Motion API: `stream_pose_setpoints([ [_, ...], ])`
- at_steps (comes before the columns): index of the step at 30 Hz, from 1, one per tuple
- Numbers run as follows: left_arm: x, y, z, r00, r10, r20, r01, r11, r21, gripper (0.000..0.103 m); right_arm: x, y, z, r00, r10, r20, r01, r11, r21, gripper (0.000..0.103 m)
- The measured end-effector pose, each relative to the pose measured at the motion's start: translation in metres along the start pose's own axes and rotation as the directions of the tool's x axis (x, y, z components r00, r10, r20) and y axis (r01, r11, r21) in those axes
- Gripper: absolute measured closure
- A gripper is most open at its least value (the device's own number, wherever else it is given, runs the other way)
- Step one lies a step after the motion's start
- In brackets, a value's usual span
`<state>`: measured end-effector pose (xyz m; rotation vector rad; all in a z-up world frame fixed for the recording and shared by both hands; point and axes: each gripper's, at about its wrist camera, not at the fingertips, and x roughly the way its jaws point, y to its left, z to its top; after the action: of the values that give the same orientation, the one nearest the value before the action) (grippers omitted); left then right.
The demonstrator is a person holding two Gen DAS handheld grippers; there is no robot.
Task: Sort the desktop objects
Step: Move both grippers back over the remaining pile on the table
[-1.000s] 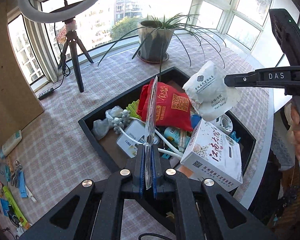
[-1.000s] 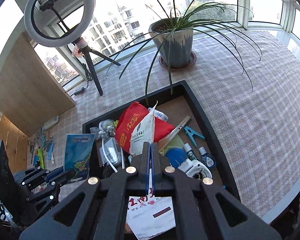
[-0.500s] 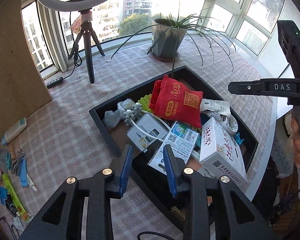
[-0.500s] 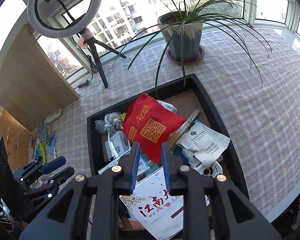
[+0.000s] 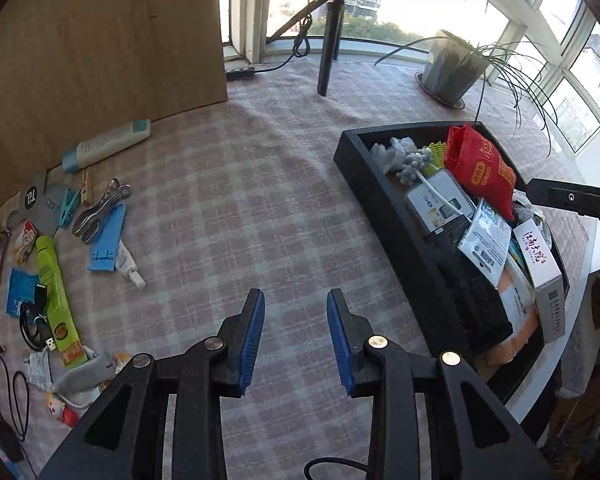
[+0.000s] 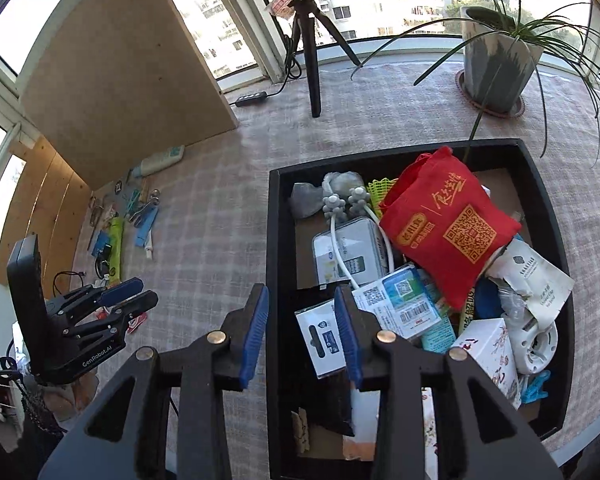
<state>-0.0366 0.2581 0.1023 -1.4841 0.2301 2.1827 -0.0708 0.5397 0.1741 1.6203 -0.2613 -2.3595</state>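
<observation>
Both claws are empty, your left claw (image 5: pixel 295 338) released, your right claw (image 6: pixel 301 330) opening; the far-left tube (image 5: pixel 107 145) looks light and slippery, so grip mid-body.

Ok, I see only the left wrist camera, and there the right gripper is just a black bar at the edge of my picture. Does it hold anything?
Observer: No, the right gripper holds nothing. Its jaws are opening, and only the left wall of the tray shows through the gap between them.
Operator: Is there any clip inside the tray? I see none from here.
Observer: Yes, a blue clip lies toward the near right corner of the tray, next to a white box.
</observation>
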Motion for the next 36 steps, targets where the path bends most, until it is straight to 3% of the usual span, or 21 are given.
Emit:
stream_pose_setpoints([
  [5,-0.005,0.064,-0.020,0.997,0.072,0.001,-0.072,0.991,-0.110,0.072,0.027,0.033,-0.003,0.999,0.024,-0.041,-0.027,0.998,-0.061,0.069],
  [11,-0.012,0.140,-0.047,0.991,0.132,-0.018,-0.133,0.959,-0.251,0.072,0.048,0.069,-0.010,0.995,0.066,-0.077,-0.075,0.990,-0.120,0.069],
  [18,-0.021,0.202,-0.072,0.986,0.161,-0.043,-0.166,0.929,-0.330,0.072,0.070,0.101,-0.020,0.985,0.114,-0.132,-0.135,0.977,-0.164,0.069],
  [25,-0.011,0.222,-0.072,0.991,0.121,-0.056,-0.133,0.932,-0.337,0.072,0.081,0.121,-0.027,0.973,0.157,-0.167,-0.185,0.968,-0.171,0.069],
  [36,0.008,0.215,-0.080,0.994,0.054,-0.100,-0.083,0.946,-0.312,0.073,0.090,0.128,-0.036,0.959,0.208,-0.193,-0.235,0.963,-0.133,0.069],
])
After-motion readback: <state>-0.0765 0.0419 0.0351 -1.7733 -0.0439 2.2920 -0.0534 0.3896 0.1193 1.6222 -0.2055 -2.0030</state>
